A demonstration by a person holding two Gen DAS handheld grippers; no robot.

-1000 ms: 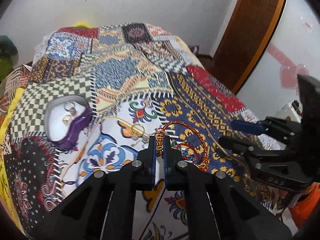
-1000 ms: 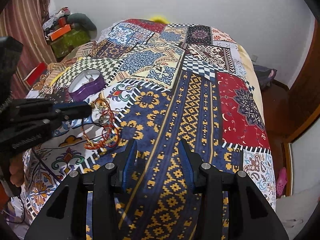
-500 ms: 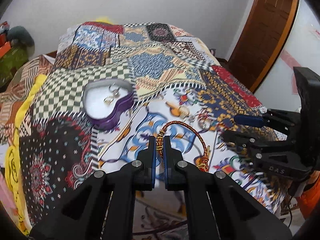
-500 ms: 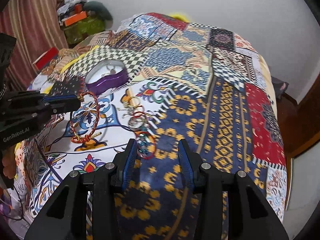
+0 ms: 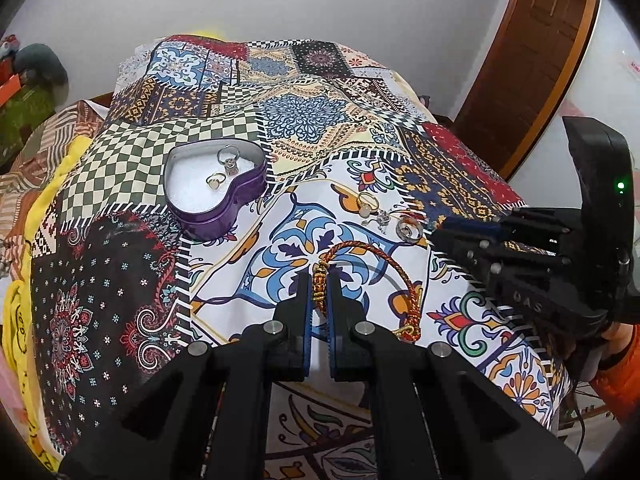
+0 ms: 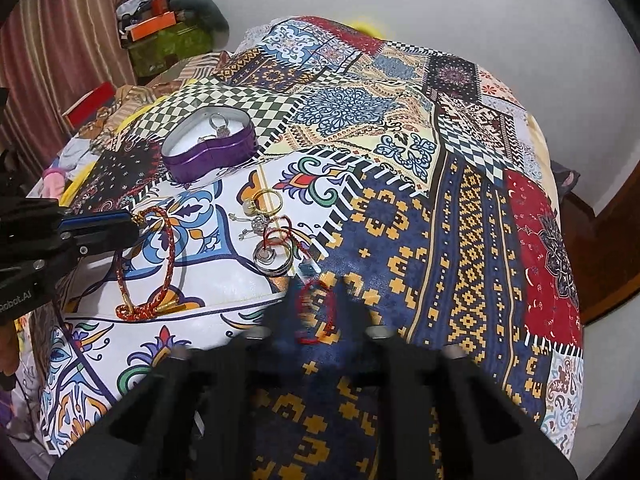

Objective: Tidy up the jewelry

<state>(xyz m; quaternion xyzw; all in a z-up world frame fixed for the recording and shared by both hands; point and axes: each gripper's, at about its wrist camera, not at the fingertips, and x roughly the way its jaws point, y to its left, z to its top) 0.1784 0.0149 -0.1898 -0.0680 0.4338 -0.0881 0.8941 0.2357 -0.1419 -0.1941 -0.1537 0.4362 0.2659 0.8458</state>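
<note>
Patchwork bedspread (image 5: 132, 280) covers the bed below a white wall, and the jewelry lies on its pale floral panel.

A braided red-and-gold cord bracelet (image 5: 394, 270) forms an open loop with gold beads at one end and a knotted tassel at the other. The left gripper (image 5: 319, 286) has its jaws nearly closed on the beaded section, holding the loop just above the bed; the loop stretches from the beads away to the right and back toward the tassel, its long axis running roughly left to right in the left wrist view.

The purple heart-shaped tin (image 5: 224, 210), white-lined, sits beyond on the left with two rings (image 5: 224, 168) inside. Loose rings (image 5: 408, 230) lie between the tin and the right gripper (image 5: 456, 234).

The right wrist view alone shows a thin red string bracelet (image 6: 316, 314) between the right gripper's (image 6: 316, 308) blurred jaws, which stand apart around it; whether they touch it cannot be told. In the left wrist view that bracelet is hidden. The right view also shows a gold ring (image 6: 266, 202) and a silver ring (image 6: 272, 258) beside the cord.
</note>
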